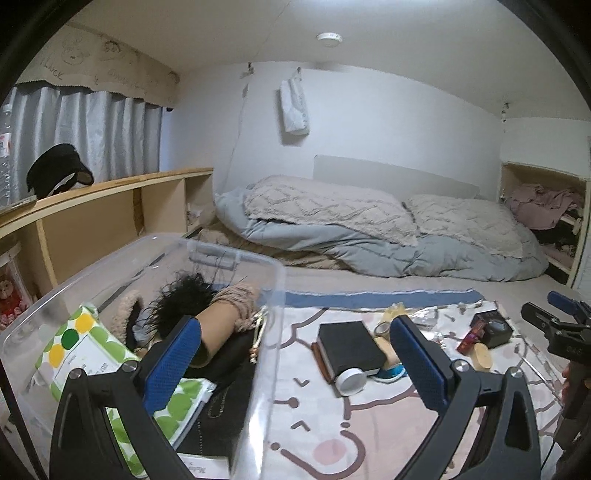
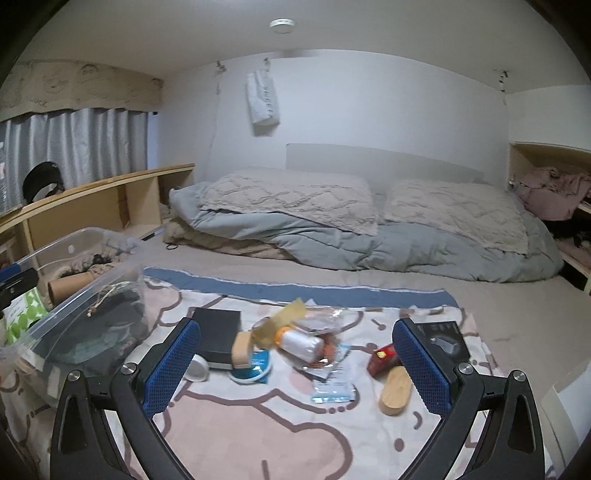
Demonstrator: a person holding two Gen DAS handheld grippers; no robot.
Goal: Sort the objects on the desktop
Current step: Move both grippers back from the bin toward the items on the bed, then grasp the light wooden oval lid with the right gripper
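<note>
White walls (image 2: 369, 103) meet a white ceiling carrying one round ceiling light (image 2: 282, 24). Grey curtains (image 1: 92, 129) hang at the left under a beige valance (image 1: 99, 70) (faint doodles on it), above a long wooden shelf unit (image 1: 110, 206). A bed fills the floor, with a grey duvet (image 2: 332, 240) and two beige pillows (image 2: 288, 195) against a pale headboard (image 2: 384, 162).

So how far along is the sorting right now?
Partly done: the clear bin already holds a green-dotted pack, a cardboard tube and dark items. Nothing is in hand; the left gripper and right gripper are both open. Left on the blanket: black box, wooden piece, red packet, wrappers.
</note>
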